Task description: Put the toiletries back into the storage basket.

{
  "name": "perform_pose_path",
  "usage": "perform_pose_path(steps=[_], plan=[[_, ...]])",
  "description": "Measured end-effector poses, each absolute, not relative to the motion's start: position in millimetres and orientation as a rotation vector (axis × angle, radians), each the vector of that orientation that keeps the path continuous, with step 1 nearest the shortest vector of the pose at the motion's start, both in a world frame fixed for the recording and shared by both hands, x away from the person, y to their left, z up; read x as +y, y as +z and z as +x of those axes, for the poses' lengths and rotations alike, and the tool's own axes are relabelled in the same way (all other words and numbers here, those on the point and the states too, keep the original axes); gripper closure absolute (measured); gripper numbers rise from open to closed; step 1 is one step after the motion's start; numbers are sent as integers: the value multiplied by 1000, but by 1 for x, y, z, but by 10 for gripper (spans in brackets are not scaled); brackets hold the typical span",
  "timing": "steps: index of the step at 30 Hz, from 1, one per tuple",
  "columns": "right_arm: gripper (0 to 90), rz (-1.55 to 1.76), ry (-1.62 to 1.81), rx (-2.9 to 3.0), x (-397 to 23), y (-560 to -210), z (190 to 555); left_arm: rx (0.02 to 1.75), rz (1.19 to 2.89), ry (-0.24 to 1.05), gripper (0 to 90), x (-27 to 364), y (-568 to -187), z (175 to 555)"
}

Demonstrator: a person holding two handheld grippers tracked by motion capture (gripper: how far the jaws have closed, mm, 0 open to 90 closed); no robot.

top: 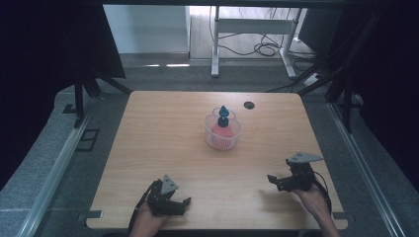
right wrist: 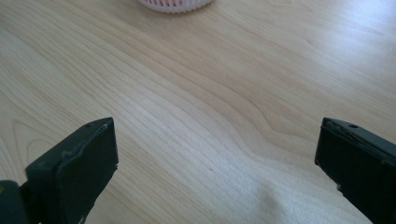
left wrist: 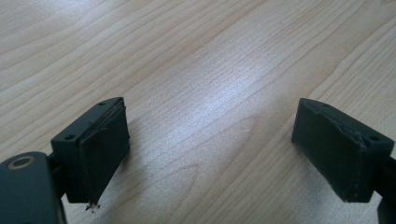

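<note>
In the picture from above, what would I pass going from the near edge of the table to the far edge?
Left gripper → right gripper → white basket holding something red with a blue piece on top → dark round hole near the far edge.

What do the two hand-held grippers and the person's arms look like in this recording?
Both are black. The left hand-held gripper and right hand-held gripper each carry a grey three-cornered plate on top and trail a dark cable. Their jaws are blocky, faced with flat black pads, worn at the edges. The forearms are bare, with no sleeves visible.
</note>
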State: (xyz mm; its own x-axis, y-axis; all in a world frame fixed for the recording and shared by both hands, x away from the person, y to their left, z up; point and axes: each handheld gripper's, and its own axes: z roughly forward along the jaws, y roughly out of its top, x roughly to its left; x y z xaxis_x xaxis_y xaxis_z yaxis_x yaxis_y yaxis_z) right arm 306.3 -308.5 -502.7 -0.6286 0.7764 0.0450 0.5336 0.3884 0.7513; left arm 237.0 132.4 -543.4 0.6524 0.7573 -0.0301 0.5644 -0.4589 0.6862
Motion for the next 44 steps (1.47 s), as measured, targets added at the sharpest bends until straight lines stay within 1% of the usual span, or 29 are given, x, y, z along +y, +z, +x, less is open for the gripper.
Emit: perform_pose_path(steps=[11,29,44], plan=[[0,1162,1064,2357,-311,-517,301,1021,2190,367,109,132,-543,237],[0,1119,985,2426,-298,-541,295,1022,2189,368,109,132,-543,237],[0,1096,984,2411,-297,-543,292,1024,2190,368,109,132,-543,236]])
